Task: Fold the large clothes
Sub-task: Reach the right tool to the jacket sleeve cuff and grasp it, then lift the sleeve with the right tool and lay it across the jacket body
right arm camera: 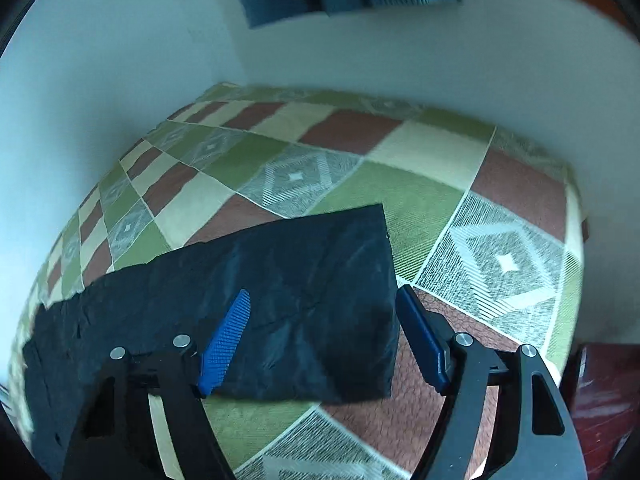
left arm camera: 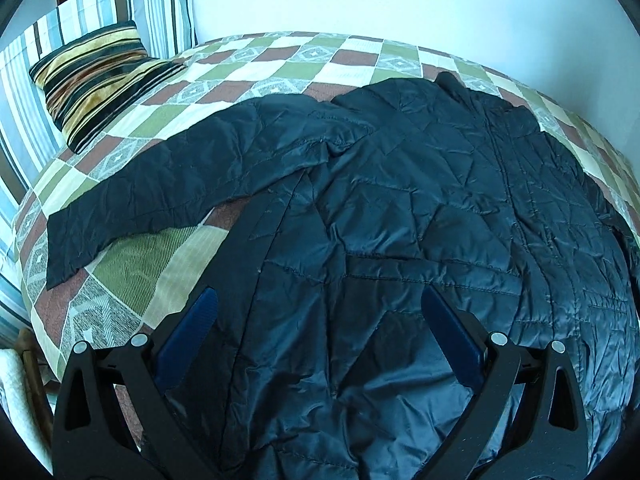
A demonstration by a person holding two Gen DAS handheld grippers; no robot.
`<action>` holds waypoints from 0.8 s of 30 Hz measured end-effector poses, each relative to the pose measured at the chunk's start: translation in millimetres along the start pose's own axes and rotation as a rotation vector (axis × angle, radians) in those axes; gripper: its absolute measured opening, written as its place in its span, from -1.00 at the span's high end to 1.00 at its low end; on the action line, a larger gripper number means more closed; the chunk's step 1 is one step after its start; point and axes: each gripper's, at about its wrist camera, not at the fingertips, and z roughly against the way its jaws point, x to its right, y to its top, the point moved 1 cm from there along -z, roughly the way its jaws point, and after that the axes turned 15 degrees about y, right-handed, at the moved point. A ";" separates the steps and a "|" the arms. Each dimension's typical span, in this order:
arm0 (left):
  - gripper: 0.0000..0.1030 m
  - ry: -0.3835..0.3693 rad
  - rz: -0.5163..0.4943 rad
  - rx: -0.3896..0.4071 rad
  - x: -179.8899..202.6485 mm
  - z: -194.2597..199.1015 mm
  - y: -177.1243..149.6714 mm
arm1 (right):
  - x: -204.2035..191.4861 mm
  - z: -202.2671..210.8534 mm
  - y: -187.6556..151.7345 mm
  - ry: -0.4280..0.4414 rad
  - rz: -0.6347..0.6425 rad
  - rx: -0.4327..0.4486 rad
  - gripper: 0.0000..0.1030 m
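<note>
A dark quilted jacket (left arm camera: 400, 208) lies spread flat on the checked bedspread (left arm camera: 168, 280), one sleeve (left arm camera: 160, 188) stretched toward the striped pillow (left arm camera: 96, 84). The left gripper (left arm camera: 320, 308) hangs above the jacket's body, its blue pads well apart and grasping nothing. The right gripper (right arm camera: 324, 312) hovers over the other sleeve's cuff end (right arm camera: 304, 288), jaws spread on either side of it; the blurred view seems to show the pads clear of the cloth.
</note>
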 end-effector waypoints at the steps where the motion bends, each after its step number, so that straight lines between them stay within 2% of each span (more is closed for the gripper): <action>1: -0.96 0.001 -0.001 -0.006 0.2 -1.4 -0.8 | 3.8 -2.1 1.1 0.013 -0.014 -0.009 -0.44; 5: -0.96 0.009 -0.007 -0.006 1.2 -2.0 -2.6 | 17.8 -4.8 2.4 0.011 -0.044 -0.013 -0.46; 8: -0.96 0.008 -0.010 -0.003 1.8 -1.8 -2.8 | 27.1 -14.6 -3.3 0.035 -0.074 -0.059 -0.47; 11: -0.96 0.005 -0.013 -0.005 3.5 -1.8 -3.5 | 25.7 -21.1 -9.4 0.030 -0.045 -0.084 -0.42; 12: -0.96 0.004 -0.014 -0.006 4.1 -1.6 -4.0 | 22.5 -22.3 -11.5 0.012 -0.021 -0.084 -0.05; 13: -0.96 0.002 -0.015 -0.008 4.8 -1.5 -4.6 | 20.9 -23.0 -12.5 0.009 -0.015 -0.086 0.19; 14: -0.96 0.000 -0.016 -0.008 5.0 -1.3 -5.2 | 19.3 -23.2 -12.9 0.010 -0.025 -0.080 0.24; 16: -0.96 -0.002 -0.019 -0.006 5.2 -0.2 -6.3 | 18.1 -20.0 -11.4 0.025 -0.033 -0.066 0.63; 18: -0.96 -0.004 -0.022 -0.001 5.0 0.5 -6.7 | 13.2 -11.7 -7.8 0.059 -0.043 -0.032 0.80; 20: -0.96 -0.006 -0.022 0.000 4.2 0.6 -7.9 | 4.9 -1.1 -4.4 0.088 -0.039 0.004 0.83; 24: -0.96 -0.014 -0.015 -0.007 3.0 -1.0 -8.2 | -36.6 23.3 1.0 0.185 0.014 0.075 0.87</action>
